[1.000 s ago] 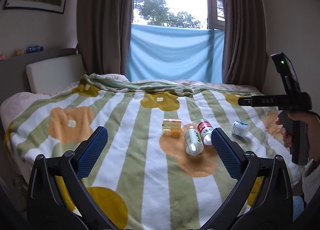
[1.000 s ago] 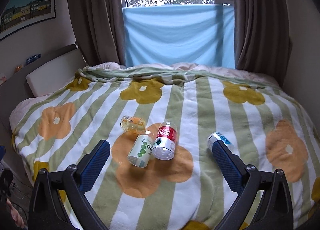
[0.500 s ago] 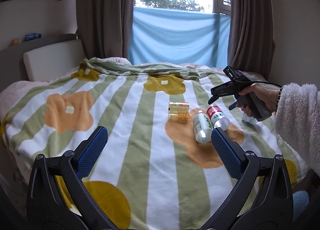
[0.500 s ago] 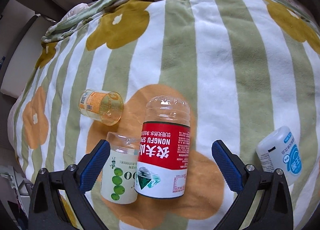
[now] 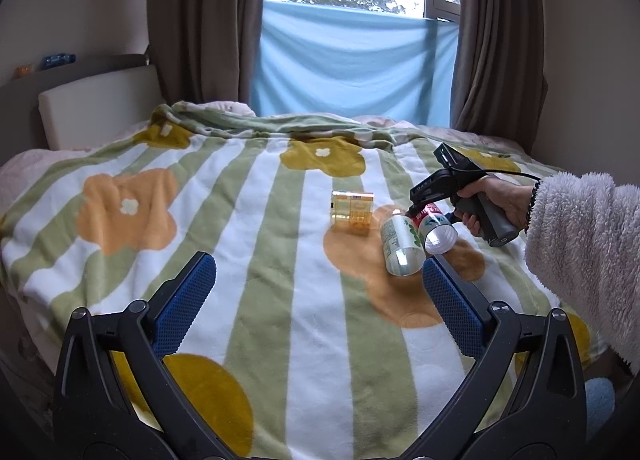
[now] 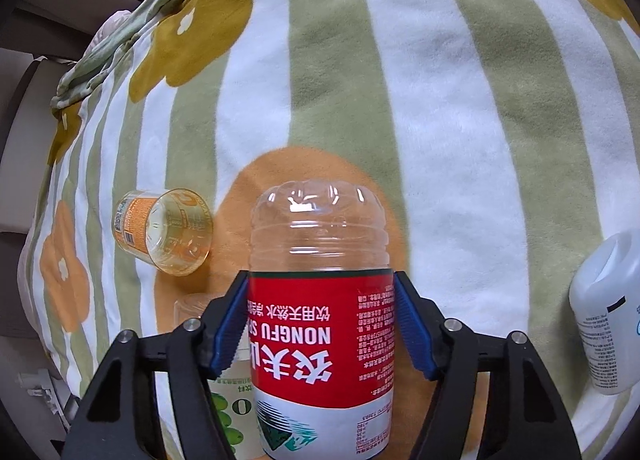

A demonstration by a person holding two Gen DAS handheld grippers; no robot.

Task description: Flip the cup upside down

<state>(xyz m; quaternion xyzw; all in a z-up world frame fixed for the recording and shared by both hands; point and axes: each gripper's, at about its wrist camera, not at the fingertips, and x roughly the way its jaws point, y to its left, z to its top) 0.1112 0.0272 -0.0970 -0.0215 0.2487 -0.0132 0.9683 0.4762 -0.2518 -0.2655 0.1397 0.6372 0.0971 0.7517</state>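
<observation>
A clear plastic cup with a red label [image 6: 320, 300] lies on its side on the striped flower blanket [image 6: 440, 100], its closed base pointing away from me. My right gripper [image 6: 320, 320] is shut on it, blue pads pressed against both sides of the label. In the left wrist view the same red cup [image 5: 434, 226] lies at the tip of the right gripper [image 5: 414, 212], held by a hand in a fluffy sleeve [image 5: 580, 260]. My left gripper [image 5: 316, 292] hangs open over the near part of the bed, holding nothing.
A green-labelled cup [image 5: 400, 244] lies touching the red one on its left. A yellow-orange cup [image 5: 352, 212] lies on its side a little farther left. A white blue-labelled cup [image 6: 604, 320] lies to the right. Headboard, curtains and window stand behind the bed.
My right gripper came down to the red cup and closed from wide open onto its sides. The left gripper stayed open, shifting its view slightly.
</observation>
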